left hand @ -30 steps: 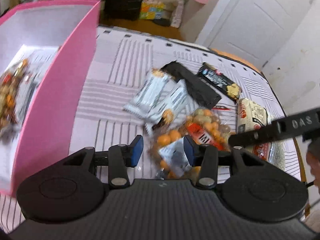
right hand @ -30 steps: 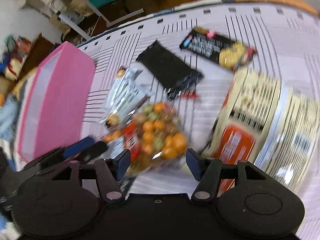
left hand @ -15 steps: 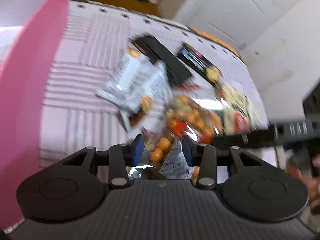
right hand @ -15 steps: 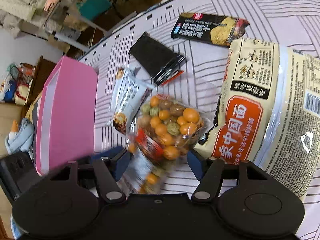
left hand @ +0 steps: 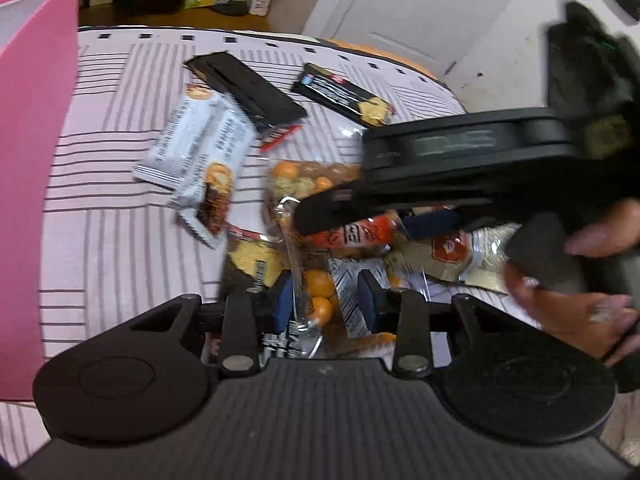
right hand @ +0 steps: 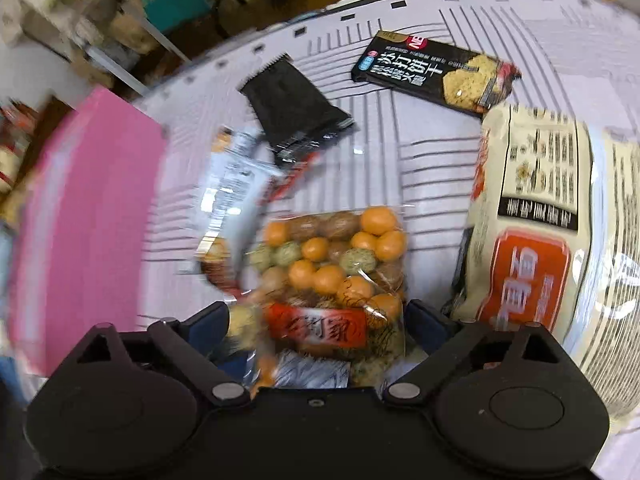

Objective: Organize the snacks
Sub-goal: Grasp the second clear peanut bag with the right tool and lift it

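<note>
A clear bag of orange, green and brown coated nuts lies on the striped tablecloth; it also shows in the left wrist view. My left gripper has its blue pads on either side of the bag's near end, narrowed around it. My right gripper is open, its fingers straddling the bag from the other side. In the left wrist view the right gripper reaches across over the bag. The pink box stands to the left.
White wafer packets, a black packet, a black cracker pack and a large noodle bag lie around the nuts. The pink box wall rises at left. A door and clutter lie beyond the table.
My left gripper has narrowed around the near end of the nut bag. My right gripper has moved in over the bag and now straddles it.
</note>
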A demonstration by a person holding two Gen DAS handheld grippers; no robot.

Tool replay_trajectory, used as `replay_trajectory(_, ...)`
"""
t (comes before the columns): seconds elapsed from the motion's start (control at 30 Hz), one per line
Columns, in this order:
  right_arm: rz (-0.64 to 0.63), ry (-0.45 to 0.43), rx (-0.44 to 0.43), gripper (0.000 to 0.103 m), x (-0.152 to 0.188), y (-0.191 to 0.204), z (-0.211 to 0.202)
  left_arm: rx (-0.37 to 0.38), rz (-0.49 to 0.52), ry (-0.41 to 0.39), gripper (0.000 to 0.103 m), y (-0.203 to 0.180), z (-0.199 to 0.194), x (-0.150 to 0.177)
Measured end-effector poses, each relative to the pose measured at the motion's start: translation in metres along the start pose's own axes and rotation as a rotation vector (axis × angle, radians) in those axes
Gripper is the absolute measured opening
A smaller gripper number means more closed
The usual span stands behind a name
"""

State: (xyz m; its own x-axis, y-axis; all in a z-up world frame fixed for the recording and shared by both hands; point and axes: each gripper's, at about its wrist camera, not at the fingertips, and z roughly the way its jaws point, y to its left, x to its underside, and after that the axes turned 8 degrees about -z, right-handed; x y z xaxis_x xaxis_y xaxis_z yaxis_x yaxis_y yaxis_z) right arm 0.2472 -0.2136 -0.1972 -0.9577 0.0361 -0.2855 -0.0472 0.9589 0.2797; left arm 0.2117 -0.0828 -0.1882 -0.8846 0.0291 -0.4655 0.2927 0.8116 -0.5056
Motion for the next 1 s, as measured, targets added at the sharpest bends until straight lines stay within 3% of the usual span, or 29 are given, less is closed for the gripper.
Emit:
replay_trajectory(0.17, -0.046, -0.009, 0.080, 0.093, 0.003, 0.010, -0.002, 0.023, -0.036, 0.012, 0.033, -0.001, 0.008, 0.006)
replay_trajectory(0.33, 0.011, 0.005, 0.051, 0.084, 0.008, -0.003, -0.014, 0.050, -0.049, 0.026, 0.032, -0.001, 0.007, 0.008)
replay_trajectory(0.57, 0.010, 0.032, 0.039, 0.084, 0.024, 0.001, -0.030, 0.075, -0.031, 0.087, 0.032, -0.012, -0.002, 0.011)
replay_trajectory(1.0, -0.052, -0.074, -0.024, 0.084, 0.075, 0.039, -0.076, 0.027, -0.002, 0.119, 0.032, -0.032, -0.061, 0.030)
